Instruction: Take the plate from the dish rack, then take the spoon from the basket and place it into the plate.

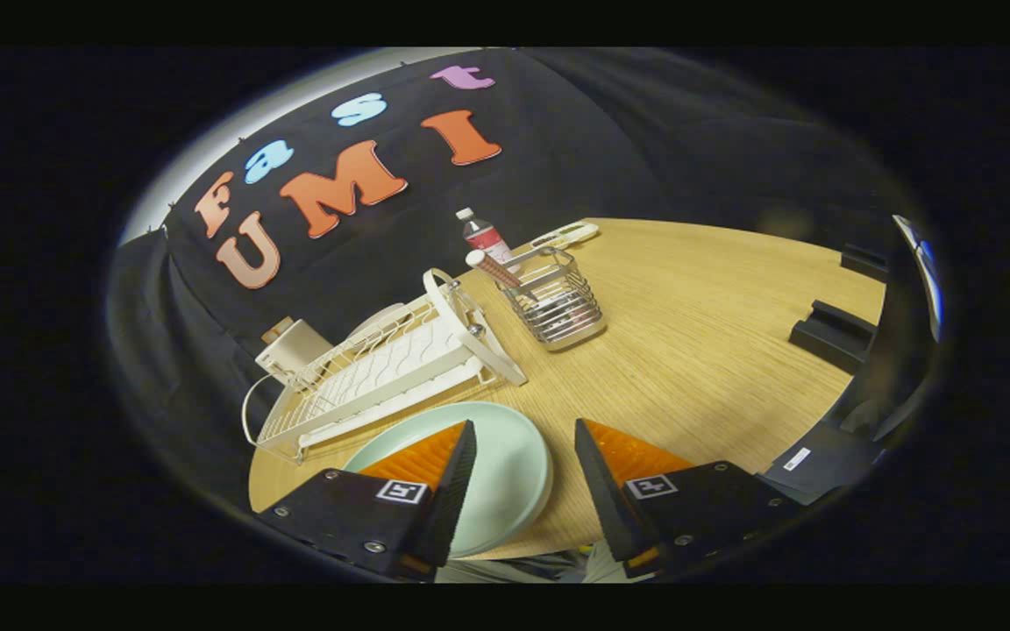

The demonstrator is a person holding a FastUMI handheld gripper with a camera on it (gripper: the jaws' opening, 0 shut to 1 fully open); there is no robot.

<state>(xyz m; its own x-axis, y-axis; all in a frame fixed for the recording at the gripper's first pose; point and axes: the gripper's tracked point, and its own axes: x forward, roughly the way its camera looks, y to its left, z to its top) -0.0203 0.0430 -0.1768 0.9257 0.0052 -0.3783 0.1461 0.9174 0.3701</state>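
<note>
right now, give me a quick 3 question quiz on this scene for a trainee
1. True or false: the pale green plate lies flat on the wooden table, out of the white dish rack.
2. Multiple choice: the gripper has its fingers A) shut on the plate, B) open with nothing held, C) shut on the spoon.
3. Fill in: the spoon stands in the wire ____ beyond the fingers, beside the rack.

Key
1. True: the plate is on the table, in front of the rack.
2. B: the jaws stand apart; one finger shows above the plate.
3. basket.
</note>
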